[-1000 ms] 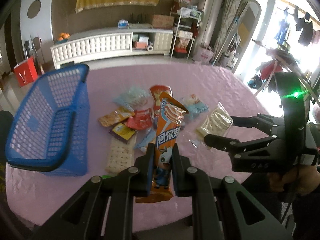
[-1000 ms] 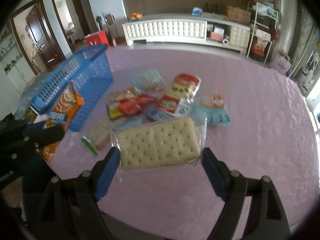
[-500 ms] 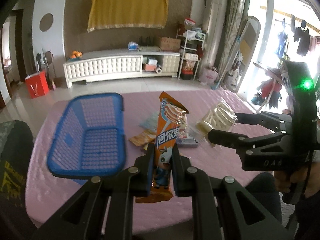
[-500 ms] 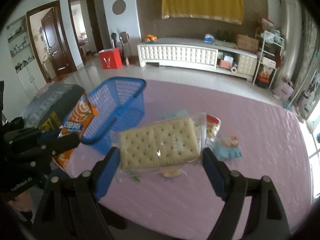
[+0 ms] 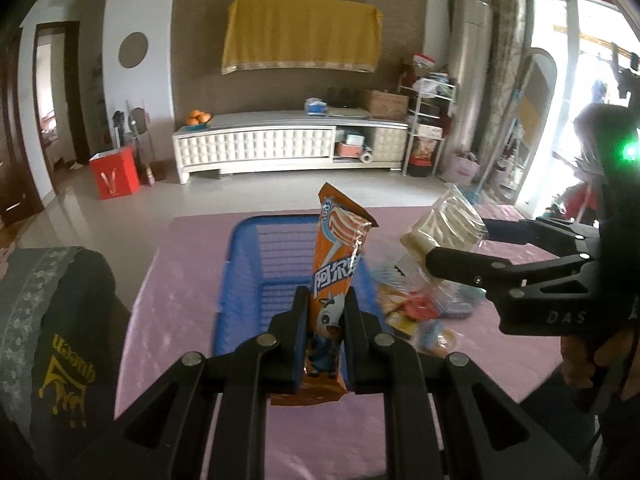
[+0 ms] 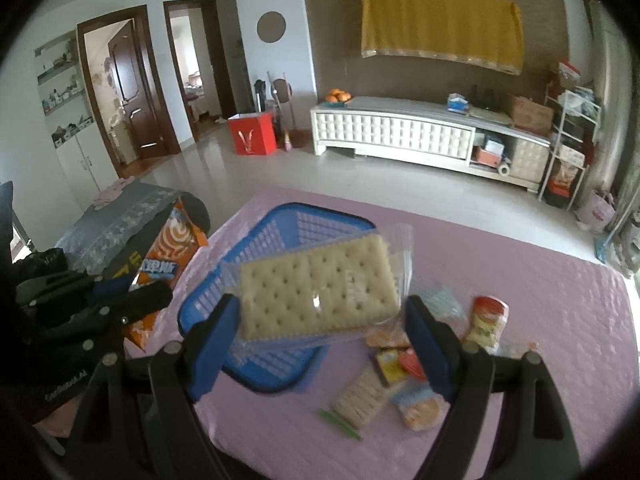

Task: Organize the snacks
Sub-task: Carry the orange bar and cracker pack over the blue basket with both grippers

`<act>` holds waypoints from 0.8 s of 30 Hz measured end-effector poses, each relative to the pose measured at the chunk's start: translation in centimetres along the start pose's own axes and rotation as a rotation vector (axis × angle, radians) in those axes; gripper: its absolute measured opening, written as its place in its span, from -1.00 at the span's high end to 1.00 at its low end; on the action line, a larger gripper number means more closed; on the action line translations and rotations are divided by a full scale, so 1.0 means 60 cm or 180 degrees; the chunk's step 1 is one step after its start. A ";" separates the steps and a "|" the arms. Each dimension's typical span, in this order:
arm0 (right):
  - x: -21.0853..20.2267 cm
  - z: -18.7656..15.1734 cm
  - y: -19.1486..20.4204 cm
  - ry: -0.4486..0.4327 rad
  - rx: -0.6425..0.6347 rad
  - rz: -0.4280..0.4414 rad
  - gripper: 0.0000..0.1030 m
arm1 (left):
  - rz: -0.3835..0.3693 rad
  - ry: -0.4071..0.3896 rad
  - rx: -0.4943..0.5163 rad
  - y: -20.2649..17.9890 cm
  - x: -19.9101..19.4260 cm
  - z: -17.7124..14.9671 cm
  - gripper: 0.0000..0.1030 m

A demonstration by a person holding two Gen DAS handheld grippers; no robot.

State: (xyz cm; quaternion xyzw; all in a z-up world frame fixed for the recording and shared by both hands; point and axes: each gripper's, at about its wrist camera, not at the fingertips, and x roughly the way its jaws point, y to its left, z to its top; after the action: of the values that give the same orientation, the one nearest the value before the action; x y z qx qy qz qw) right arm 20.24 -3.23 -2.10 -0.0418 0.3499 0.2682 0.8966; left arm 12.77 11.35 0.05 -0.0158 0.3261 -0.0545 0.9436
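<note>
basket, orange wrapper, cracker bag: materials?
Blue basket: looks like rigid moulded plastic, matte, with slotted lattice walls and floor.
Orange wrapper: glossy printed film, likely plastic or foil laminate; creases and shine.
Cracker bag: clear thin plastic film; crackers visible through it, glare spots.

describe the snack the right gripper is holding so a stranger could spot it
Above the pink table, over the blue basket, the right gripper holds a clear-wrapped cracker pack. It is one big pale rectangle with dotted holes, unlike the colourful packets below.
</note>
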 end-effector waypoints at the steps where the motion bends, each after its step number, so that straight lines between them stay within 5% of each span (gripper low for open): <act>1: 0.009 0.005 0.007 0.0010 -0.0002 0.0020 -0.65 | 0.0018 0.0007 -0.0026 0.013 0.004 0.004 0.73; 13: 0.140 0.051 0.016 0.0294 0.0259 0.0168 -0.66 | 0.0146 0.0032 -0.0189 0.120 0.066 0.037 0.73; 24: 0.239 0.077 0.027 0.0552 0.0262 0.0109 -0.66 | 0.0127 0.0134 -0.0234 0.149 0.132 0.040 0.73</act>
State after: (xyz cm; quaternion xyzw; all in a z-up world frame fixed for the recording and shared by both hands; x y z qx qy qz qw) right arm 30.96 5.85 -7.75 -0.0221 0.4376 0.2643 0.8592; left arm 21.27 19.31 -3.54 -0.0428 0.3478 -0.0240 0.9363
